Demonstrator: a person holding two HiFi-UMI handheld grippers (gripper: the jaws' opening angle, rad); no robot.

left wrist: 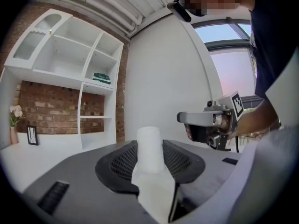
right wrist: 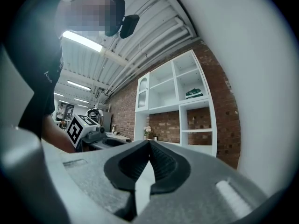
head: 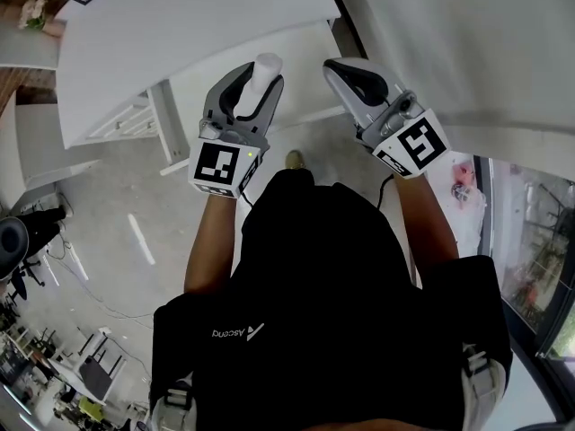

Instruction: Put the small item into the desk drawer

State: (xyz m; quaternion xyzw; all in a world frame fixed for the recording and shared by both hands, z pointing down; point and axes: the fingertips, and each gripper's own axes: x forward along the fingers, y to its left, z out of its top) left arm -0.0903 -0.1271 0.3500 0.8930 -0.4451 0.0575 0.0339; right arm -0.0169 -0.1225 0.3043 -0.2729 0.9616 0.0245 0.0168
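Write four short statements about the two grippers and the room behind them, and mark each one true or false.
1. The left gripper is clamped on a small white cylindrical item. True.
2. The right gripper is wide open. False: its jaws are together with nothing between them.
3. A white open shelf unit stands against a red brick wall. True.
4. The item sits on a shelf of that unit. False: it is between the left gripper's jaws.

White small item [left wrist: 150, 149], white shelf unit [left wrist: 60, 55] against red-brown brick wall [left wrist: 51, 106]
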